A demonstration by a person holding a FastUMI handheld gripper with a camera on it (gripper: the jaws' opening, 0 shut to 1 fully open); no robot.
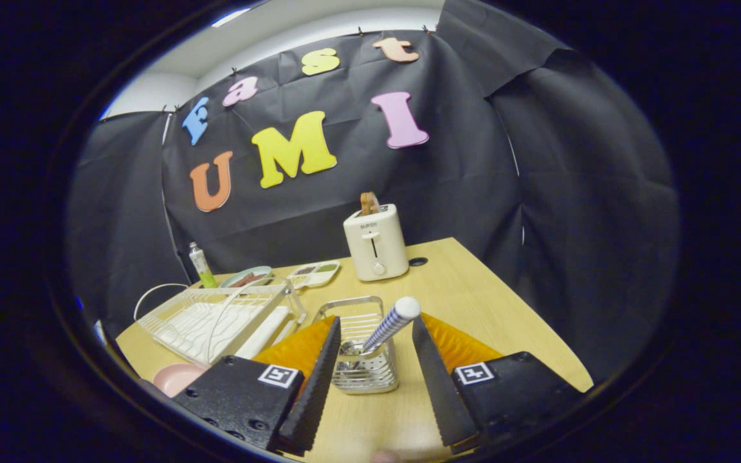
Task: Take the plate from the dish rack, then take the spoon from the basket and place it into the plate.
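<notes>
The gripper [375, 360] is standing open, its two fingers spread wide and holding nothing. Between the fingers, the basket [363, 360] is sitting upright on the counter [473, 302]; it is a perforated metal holder with a wire handle loop rising behind it. The spoon [388, 326] is standing in the basket, bowl down, its striped handle leaning toward the right finger with the rounded end just short of that finger; whether they are touching cannot be told. Beside the left finger, at the counter's near edge, the plate [177, 378] is lying flat, pink, partly hidden by the gripper body. Beyond the plate, the rack [216, 315] is resting on the counter. Behind the rack, a tube [202, 265] is standing upright, with a dish [247, 277] and a tray [314, 273] just beside it. Farthest back, a toaster [375, 243] is carrying a slice of bread [369, 203] in its slot.
</notes>
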